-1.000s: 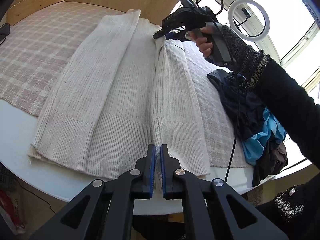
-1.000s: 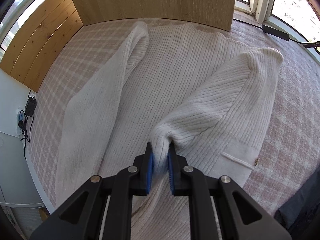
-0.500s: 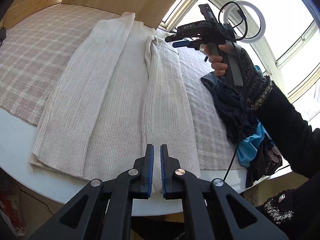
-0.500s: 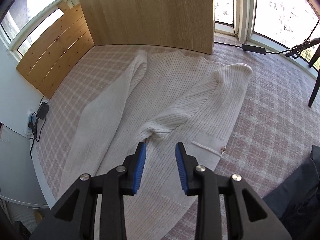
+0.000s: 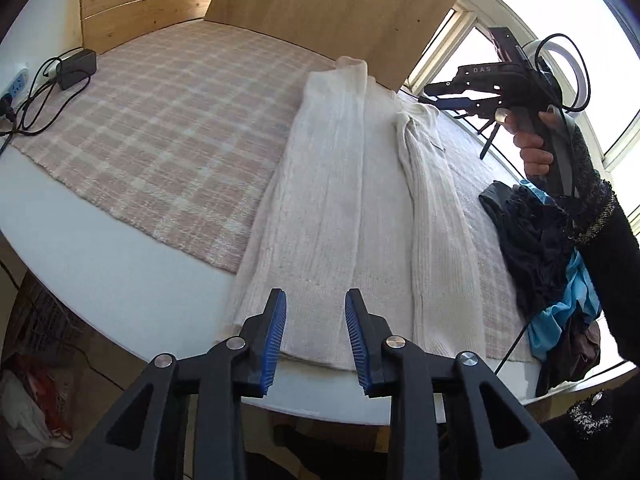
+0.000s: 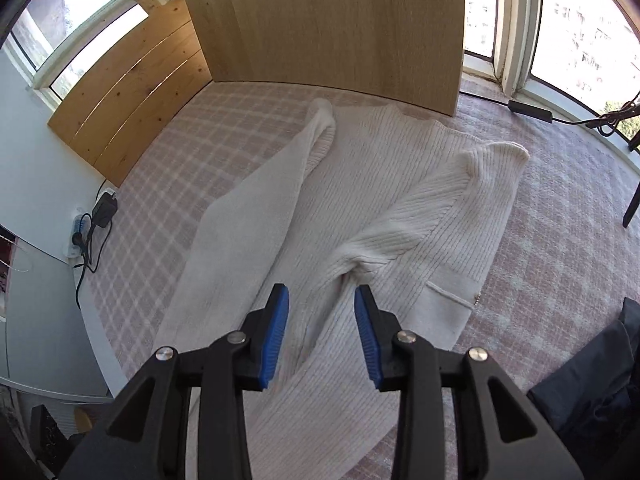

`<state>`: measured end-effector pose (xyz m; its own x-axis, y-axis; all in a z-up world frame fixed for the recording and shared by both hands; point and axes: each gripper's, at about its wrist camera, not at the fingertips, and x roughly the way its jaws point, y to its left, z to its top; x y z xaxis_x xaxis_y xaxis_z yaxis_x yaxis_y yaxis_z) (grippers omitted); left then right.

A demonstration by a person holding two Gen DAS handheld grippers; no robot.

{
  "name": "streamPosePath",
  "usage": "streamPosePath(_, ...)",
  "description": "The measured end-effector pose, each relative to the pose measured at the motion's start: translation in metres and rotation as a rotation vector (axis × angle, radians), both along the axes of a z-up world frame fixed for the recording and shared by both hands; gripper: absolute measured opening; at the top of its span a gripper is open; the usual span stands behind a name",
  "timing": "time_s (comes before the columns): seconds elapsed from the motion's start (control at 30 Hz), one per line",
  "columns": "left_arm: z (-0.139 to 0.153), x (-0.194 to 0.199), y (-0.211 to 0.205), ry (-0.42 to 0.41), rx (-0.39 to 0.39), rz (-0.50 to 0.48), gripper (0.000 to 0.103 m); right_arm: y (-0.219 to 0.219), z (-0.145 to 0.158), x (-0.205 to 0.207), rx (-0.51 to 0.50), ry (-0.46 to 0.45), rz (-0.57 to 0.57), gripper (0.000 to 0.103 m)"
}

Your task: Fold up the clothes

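- Two claws, both with their blue pads apart and opening, nothing between them: the left claw (image 5: 316, 338) hangs over the near hem of the sweater (image 5: 344, 216), the right claw (image 6: 321, 334) over the tip of a folded-in sleeve (image 6: 404, 224).
- One cream ribbed sweater lies flat on a pink checked cloth (image 5: 160, 128) that covers most of the round white table (image 5: 120, 276); both sleeves are folded in over the body.
- Near hem sits just inside the table's front edge; the far end lies close to an upright wooden board (image 6: 328, 24).
- Open cloth spreads wide to the left of the sweater; a heap of dark and blue clothes (image 5: 552, 264) crowds its right side.
- A plug and cable (image 5: 60, 70) lie at the cloth's far left corner.
- The person's dark sleeve (image 5: 616, 272) is cut off by the frame; whether the sweater touches the board cannot be made out.
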<state>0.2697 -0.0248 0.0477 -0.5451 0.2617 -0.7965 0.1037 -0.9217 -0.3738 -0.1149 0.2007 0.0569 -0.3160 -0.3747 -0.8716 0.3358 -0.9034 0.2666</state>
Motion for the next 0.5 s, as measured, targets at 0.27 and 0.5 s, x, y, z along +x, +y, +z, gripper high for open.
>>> streamPosePath(0.27, -0.026, -0.022, -0.011, -0.04, -0.041, -0.1, 0.037, -0.099, -0.007, -0.019, 0.039, -0.074, 0.036, 0.036)
streamPosePath(0.5, -0.027, -0.026, -0.025, -0.034, 0.063, -0.136, 0.037, -0.16, -0.041, -0.062, 0.145, -0.14, -0.035, 0.036)
